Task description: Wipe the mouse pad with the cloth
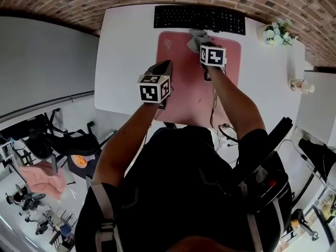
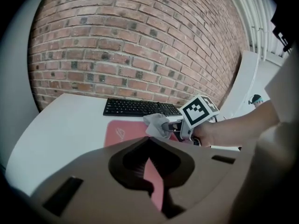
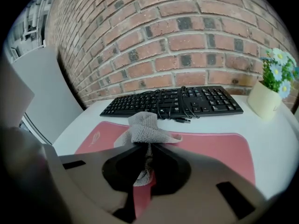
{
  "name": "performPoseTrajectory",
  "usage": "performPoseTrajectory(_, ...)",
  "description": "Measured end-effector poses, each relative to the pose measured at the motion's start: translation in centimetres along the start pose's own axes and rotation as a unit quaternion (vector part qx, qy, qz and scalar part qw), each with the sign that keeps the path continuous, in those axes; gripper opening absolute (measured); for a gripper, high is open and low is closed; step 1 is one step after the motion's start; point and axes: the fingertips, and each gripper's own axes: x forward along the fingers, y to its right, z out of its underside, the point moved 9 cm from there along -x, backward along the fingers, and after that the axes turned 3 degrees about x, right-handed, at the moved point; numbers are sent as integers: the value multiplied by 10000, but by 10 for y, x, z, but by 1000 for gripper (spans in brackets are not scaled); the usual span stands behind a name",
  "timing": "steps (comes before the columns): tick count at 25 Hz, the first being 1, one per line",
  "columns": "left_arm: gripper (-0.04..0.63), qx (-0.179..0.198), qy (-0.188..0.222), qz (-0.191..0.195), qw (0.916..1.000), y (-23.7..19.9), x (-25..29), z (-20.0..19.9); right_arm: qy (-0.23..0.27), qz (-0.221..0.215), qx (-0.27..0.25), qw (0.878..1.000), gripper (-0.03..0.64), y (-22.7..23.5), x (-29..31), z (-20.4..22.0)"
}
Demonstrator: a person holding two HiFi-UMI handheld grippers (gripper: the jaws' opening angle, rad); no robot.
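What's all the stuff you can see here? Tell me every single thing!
white table: one, white, under everything
black computer keyboard: one, black, at the table's far edge by the wall
pink rectangular mouse pad: one, pink, just in front of the keyboard
grey mesh cloth: one, grey, at the pad's far edge
white pot of pale flowers: one, white, right of the keyboard
red brick wall: one, red-brown, behind the table
left gripper: one, dark, shut and empty, over the pad's left side
right gripper: one, dark, shut on the cloth
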Motion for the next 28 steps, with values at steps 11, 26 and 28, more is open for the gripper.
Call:
performPoseTrajectory(11, 3, 344, 36, 357, 9988, 35, 20, -15, 98, 434, 284, 9986, 34, 57, -28, 6)
performPoseTrajectory(26, 3, 657, 191, 645, 9956, 68, 24, -18, 451, 1028, 599, 9919, 34, 118, -83, 21)
performPoseTrajectory(28, 3, 754, 278, 717, 9942, 71, 18, -18, 601, 1026, 548, 9914, 33, 116, -95, 20)
